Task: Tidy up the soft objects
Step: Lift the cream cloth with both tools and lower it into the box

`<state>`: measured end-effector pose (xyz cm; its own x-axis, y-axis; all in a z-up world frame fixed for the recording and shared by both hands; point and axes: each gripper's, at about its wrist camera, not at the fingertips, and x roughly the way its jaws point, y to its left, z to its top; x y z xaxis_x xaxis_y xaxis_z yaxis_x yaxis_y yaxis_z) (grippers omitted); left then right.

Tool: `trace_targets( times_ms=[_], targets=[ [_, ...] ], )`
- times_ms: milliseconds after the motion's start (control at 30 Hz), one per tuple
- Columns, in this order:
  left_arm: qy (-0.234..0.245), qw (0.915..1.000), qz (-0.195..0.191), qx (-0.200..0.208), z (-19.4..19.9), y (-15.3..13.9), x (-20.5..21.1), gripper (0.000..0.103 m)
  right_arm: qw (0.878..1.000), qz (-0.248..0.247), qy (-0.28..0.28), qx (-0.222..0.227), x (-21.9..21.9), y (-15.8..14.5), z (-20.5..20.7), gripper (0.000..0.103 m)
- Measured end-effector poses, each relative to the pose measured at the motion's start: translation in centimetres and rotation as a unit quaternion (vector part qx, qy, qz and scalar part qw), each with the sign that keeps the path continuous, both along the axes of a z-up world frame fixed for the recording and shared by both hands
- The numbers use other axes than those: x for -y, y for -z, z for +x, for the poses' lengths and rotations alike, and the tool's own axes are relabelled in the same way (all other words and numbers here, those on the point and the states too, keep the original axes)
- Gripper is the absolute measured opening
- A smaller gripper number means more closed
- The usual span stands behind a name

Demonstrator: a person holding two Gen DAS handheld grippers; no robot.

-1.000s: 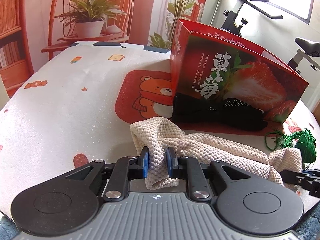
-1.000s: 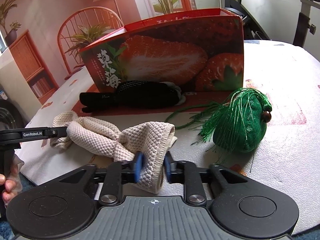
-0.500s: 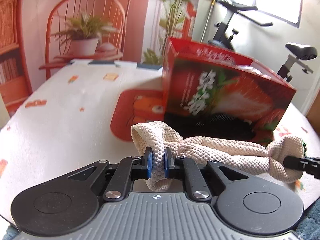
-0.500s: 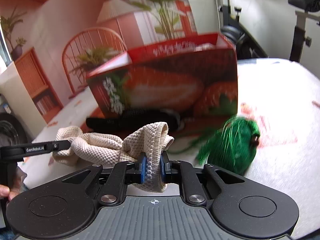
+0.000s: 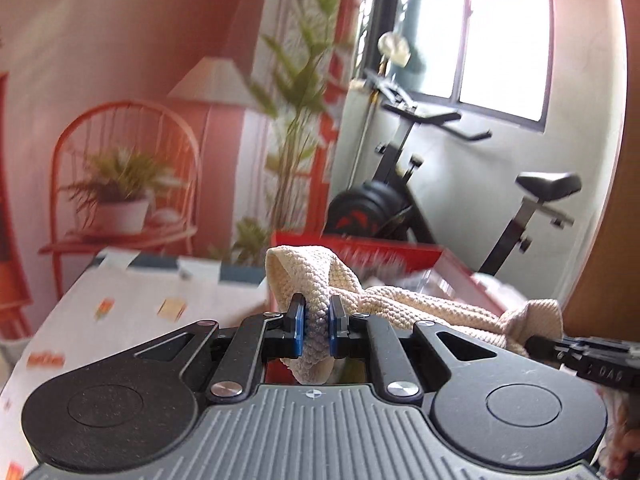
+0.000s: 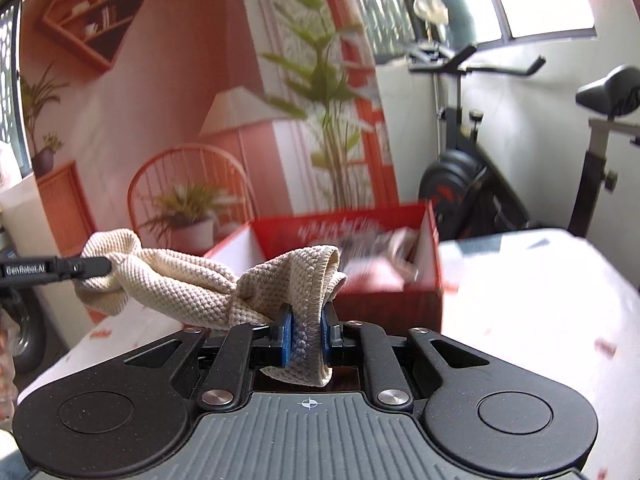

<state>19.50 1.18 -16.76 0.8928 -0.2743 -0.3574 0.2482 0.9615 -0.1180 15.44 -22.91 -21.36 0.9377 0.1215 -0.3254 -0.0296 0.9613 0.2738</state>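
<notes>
left hand-held gripper (image 5: 316, 330): pinching one end of cream knit cloth (image 5: 420, 308) | right hand-held gripper (image 6: 306, 336): pinching the other end | cloth: stretched between both (twisted mid-span), red box (image 6: 424, 288) at 12 o'clock beyond

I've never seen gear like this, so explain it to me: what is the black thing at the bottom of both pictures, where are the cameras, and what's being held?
Each picture comes from a camera on a hand-held gripper, looking forward along its two fingers; a person carries one in each hand. The left gripper pinches one end of a cream knitted cloth, the right gripper pinches the other end, so the cloth hangs stretched between them. Just beyond it stands an open red box on a white patterned table. An exercise bike stands behind.
</notes>
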Motion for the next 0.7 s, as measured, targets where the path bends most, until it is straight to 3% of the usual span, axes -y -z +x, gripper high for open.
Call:
trace_targets(
  times_ms=[167, 300, 467, 700],
  targets=[
    [0.004, 1.0, -0.005, 0.008, 3.2, -1.9, 2.4, 0.013, 1.0, -0.018, 0.013, 0.022, 2.2, -2.6, 2.6, 0.013],
    [0.004, 1.0, 0.0, -0.008, 6.2, -2.1, 3.5, 0.013, 0.999, -0.033, 0.02, 0.03, 3.8, -3.8, 5.2, 0.013],
    [0.004, 0.999, 0.027, -0.035, 9.6, -0.7, 4.4, 0.013, 0.998, -0.043, 0.025, 0.03, 5.2, -3.8, 8.7, 0.013],
    [0.002, 0.9948, 0.054, -0.087, 13.5, 2.7, 4.9, 0.013, 0.999, -0.033, 0.022, -0.01, 6.5, -1.4, 13.4, 0.012]
  ],
)
